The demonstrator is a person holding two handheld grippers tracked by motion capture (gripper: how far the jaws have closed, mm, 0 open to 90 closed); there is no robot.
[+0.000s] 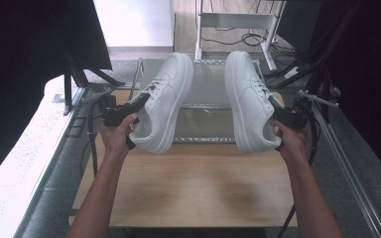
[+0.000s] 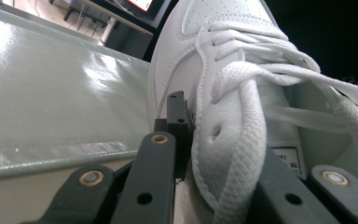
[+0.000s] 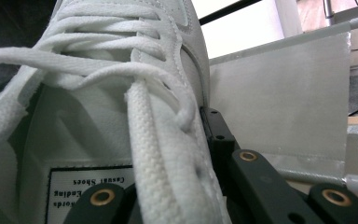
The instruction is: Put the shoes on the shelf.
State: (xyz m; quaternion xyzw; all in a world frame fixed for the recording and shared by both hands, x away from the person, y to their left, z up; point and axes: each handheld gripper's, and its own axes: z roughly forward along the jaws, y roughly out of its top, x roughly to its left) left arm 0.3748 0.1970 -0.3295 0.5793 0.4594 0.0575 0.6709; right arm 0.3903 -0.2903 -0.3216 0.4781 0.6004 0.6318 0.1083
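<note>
Shoes [image 1: 163, 104] [image 1: 250, 101] hang clamped in both grippers [image 1: 129, 111] [image 1: 278, 115].

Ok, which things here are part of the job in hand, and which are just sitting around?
Part of the job:
- left shoe, clamped by the left hand-held gripper
- right shoe, clamped by the right hand-held gripper

Just around:
- silver sheet at the table's far end
- wooden table
- cables on the floor
</note>
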